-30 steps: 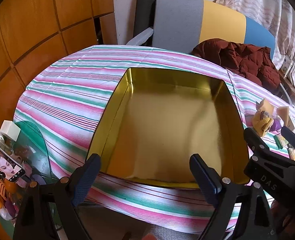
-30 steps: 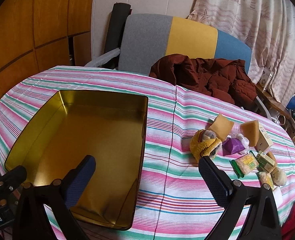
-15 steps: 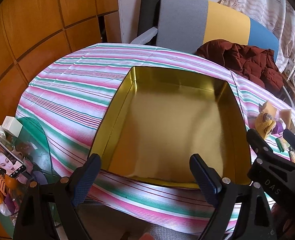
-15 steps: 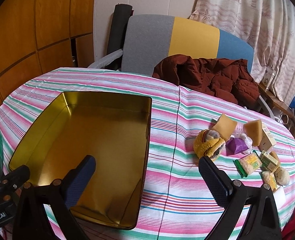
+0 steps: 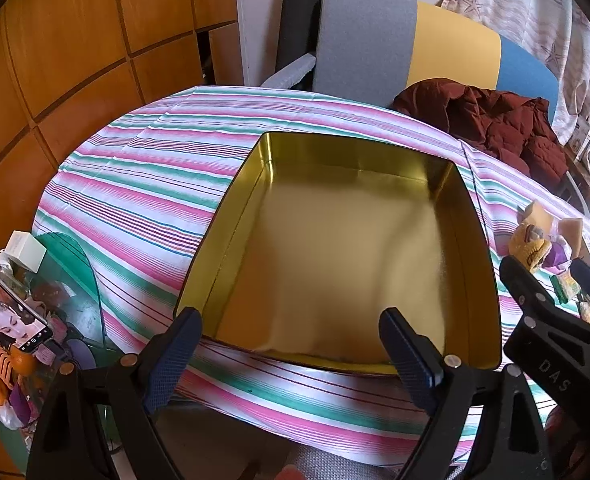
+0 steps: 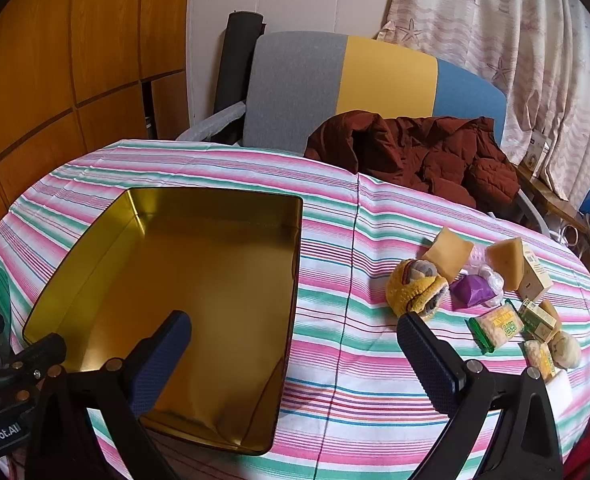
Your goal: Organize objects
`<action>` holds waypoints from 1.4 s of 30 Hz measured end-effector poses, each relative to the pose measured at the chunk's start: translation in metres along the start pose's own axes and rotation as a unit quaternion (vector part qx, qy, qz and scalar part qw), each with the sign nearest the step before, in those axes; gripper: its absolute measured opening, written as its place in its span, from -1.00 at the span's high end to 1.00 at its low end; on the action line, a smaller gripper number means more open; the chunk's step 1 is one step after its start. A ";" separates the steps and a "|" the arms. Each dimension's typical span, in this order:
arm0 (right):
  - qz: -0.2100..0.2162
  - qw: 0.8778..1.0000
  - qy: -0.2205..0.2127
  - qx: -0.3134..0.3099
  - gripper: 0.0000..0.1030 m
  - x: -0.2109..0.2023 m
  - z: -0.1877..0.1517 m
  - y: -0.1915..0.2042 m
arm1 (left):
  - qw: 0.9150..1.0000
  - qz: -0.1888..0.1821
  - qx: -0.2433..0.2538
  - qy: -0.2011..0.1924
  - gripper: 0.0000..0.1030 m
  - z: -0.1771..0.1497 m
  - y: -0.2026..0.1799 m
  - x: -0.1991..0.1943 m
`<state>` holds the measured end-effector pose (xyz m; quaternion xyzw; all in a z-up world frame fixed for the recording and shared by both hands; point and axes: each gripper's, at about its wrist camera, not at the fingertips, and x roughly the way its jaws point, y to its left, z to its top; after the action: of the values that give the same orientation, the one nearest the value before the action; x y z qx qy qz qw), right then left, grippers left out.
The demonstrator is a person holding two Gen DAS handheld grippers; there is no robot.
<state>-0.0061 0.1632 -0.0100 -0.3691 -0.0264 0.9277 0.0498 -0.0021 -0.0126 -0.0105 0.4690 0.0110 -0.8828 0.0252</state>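
Tin empty by near table edge, left claw spread, right claw spread.

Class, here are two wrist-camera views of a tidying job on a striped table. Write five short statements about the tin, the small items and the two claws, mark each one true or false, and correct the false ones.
1. The gold tin holds nothing. True.
2. The left claw is shut on a snack packet. False: it is open and holds nothing.
3. The small items, among them the yellow knitted toy and the purple object, lie on the striped tablecloth to the right of the tin. True.
4. The dark red jacket lies inside the tin. False: it lies at the far edge of the table, in front of the chair.
5. The right claw is open. True.
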 end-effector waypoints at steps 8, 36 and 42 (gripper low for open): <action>0.002 1.000 -0.003 0.007 -1.00 -0.005 -0.001 -0.007 | 1.000 0.000 0.005 0.000 -0.79 -0.003 -0.004 -0.002; 0.005 1.000 -0.003 -0.003 -1.00 -0.004 -0.001 0.000 | 1.000 0.006 0.002 0.002 -0.79 -0.001 0.001 -0.001; 0.005 1.000 -0.002 -0.002 -1.00 -0.003 -0.002 -0.001 | 1.000 0.007 0.004 0.003 -0.78 -0.002 -0.001 0.000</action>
<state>-0.0028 0.1639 -0.0093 -0.3677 -0.0260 0.9285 0.0442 -0.0003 -0.0113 -0.0120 0.4722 0.0039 -0.8810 0.0294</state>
